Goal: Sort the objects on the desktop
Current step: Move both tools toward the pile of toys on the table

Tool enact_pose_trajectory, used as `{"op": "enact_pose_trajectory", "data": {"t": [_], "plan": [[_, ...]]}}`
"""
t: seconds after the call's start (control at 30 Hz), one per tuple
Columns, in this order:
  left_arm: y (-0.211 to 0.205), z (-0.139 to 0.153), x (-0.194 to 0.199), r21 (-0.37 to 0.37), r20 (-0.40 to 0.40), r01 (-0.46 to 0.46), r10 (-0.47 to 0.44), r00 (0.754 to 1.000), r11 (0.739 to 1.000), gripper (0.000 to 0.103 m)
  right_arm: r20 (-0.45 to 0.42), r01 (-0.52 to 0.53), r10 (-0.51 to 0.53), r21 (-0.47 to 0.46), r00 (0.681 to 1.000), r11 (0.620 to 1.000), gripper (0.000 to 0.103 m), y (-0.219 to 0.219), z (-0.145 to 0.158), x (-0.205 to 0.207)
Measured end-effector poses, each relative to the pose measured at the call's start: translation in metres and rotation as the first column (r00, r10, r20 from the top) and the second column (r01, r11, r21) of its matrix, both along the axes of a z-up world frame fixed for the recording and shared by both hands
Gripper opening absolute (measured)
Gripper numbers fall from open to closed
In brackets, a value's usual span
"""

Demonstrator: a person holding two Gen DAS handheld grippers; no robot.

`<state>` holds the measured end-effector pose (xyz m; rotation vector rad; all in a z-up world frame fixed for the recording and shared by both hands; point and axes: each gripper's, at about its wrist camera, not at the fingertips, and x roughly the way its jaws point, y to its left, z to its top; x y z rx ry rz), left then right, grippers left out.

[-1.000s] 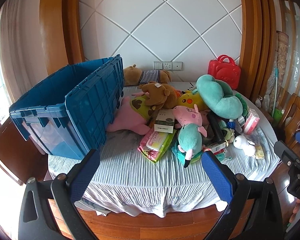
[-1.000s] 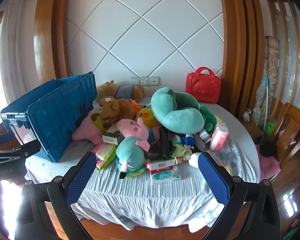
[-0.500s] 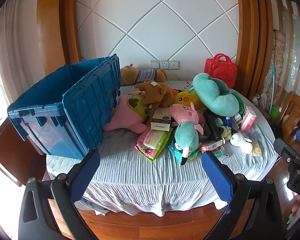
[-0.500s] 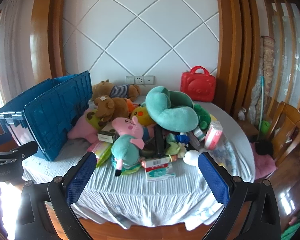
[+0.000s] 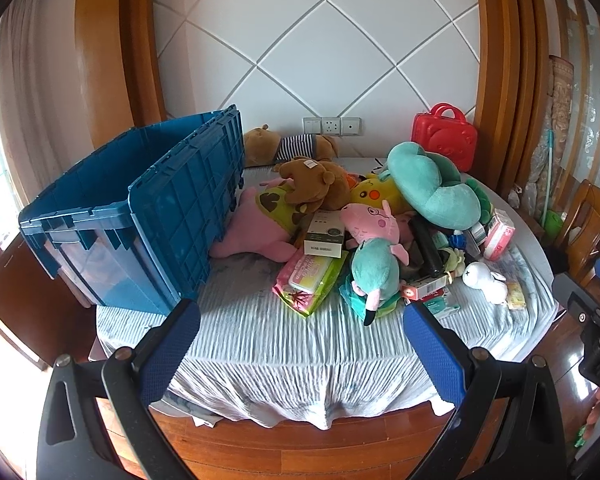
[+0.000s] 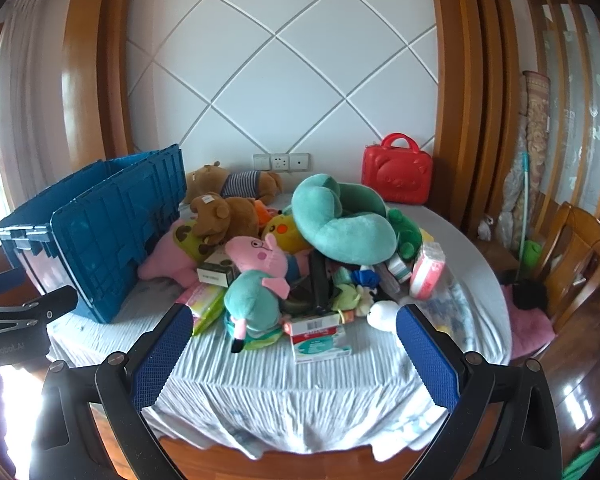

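A round table under a pale blue cloth carries a heap of toys and packets. A big blue crate stands on its left side. The heap holds a pink pig plush, a teal plush, a teal neck pillow, brown bears, a wipes pack and small boxes. My left gripper hangs open before the table's front edge, holding nothing. My right gripper is open too, short of the table, facing the boxes.
A red case stands at the back by the wall. Wooden chairs are to the right of the table, with a pink cushion beside them. Wood floor lies below the table's front edge. The other gripper shows at each view's side.
Both grippers have drawn back and up a little from the table; the heap looks smaller and lower in view. Nothing on the table has moved. Both stay open.
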<state>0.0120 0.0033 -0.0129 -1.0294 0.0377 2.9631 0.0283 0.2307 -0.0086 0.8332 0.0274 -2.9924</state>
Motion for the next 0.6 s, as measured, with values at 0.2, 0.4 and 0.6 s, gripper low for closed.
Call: {"op": "enact_pose_trajectory", "data": {"t": [0.2,0.4,0.6], "plan": [[0.002,-0.002,-0.002,0.013,0.02,0.018,-0.018,1.0,1.0,0.103,0.013,-0.013,0.013,-0.02,1.0,1.0,0.103,0.004,-0.002,0.0],[0.005,-0.002,-0.002,0.01,0.017,0.021,-0.021,1.0,1.0,0.103,0.015,-0.017,0.018,-0.033,1.0,0.999,0.103,0.009,-0.005,0.0],[0.007,-0.005,-0.005,-0.001,0.022,0.005,-0.005,1.0,1.0,0.103,0.029,-0.011,0.012,-0.031,1.0,0.999,0.103,0.016,-0.012,-0.002]]}}
